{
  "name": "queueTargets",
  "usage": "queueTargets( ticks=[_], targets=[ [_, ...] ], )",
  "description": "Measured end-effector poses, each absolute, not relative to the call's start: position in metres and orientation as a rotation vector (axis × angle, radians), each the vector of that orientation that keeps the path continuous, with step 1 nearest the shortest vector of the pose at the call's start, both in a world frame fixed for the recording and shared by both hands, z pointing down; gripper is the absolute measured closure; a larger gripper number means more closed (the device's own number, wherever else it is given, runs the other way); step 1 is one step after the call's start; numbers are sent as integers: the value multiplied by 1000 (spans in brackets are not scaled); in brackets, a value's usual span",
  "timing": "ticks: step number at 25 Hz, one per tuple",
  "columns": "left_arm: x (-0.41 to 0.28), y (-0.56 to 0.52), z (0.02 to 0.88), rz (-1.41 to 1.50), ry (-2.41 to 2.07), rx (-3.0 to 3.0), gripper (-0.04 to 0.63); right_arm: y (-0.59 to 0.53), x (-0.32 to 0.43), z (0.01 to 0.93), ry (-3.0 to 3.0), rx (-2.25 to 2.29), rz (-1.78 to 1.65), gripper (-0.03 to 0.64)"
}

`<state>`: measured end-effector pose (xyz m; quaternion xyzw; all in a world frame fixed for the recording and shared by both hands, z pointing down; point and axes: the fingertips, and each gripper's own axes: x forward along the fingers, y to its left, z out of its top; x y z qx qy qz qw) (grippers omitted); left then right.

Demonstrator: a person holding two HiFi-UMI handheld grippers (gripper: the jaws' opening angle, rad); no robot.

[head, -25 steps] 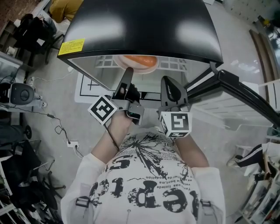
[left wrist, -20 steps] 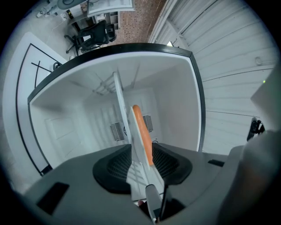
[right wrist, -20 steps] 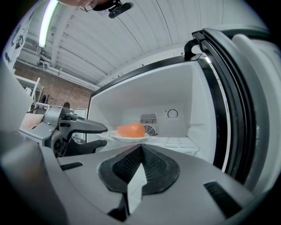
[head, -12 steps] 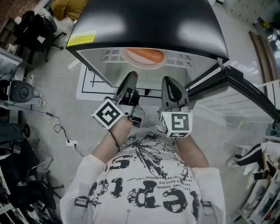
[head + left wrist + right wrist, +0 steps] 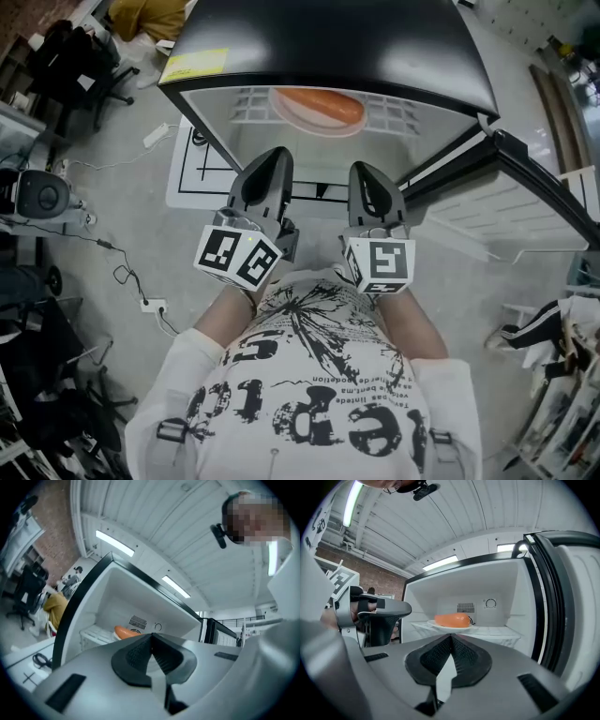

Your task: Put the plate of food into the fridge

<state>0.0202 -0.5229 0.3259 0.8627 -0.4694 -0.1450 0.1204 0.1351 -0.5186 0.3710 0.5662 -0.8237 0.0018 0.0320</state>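
A white plate [image 5: 314, 112] with an orange piece of food [image 5: 319, 101] rests on the wire shelf inside the open fridge [image 5: 328, 47]. The right gripper view shows the same food [image 5: 452, 619] on its plate [image 5: 451, 626], deep in the compartment. Both grippers hang just outside the opening, apart from the plate. My left gripper [image 5: 271, 157] has just been closing and is now shut with nothing between its jaws, as the left gripper view [image 5: 151, 638] shows; the food [image 5: 123, 631] peeks past its tip. My right gripper [image 5: 365, 172] is shut and empty too [image 5: 451, 639].
The fridge door [image 5: 530, 192] stands open at the right, its inner racks facing me. On the floor to the left lie a white mat with black lines [image 5: 192, 173], a cable [image 5: 117, 267] and a black device [image 5: 42, 199].
The left gripper has drawn back from the plate, rolled so its marker cube faces up, and shut its jaws. The right gripper has also eased back. The plate stays on the shelf.
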Motion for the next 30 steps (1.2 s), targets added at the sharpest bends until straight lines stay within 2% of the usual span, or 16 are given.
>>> queueTargets(
  ticks=[13, 21, 30],
  targets=[
    [37, -477, 320, 23, -1437, 3079, 588, -499, 112, 376, -2545, 1787, 80, 615],
    [15, -477, 336, -115, -1323, 2954, 588, -490, 95, 384, -2511, 1839, 149, 615],
    [-5, -473, 350, -128, -1232, 2915, 588, -478, 68, 393, -2473, 1849, 151, 615]
  ],
)
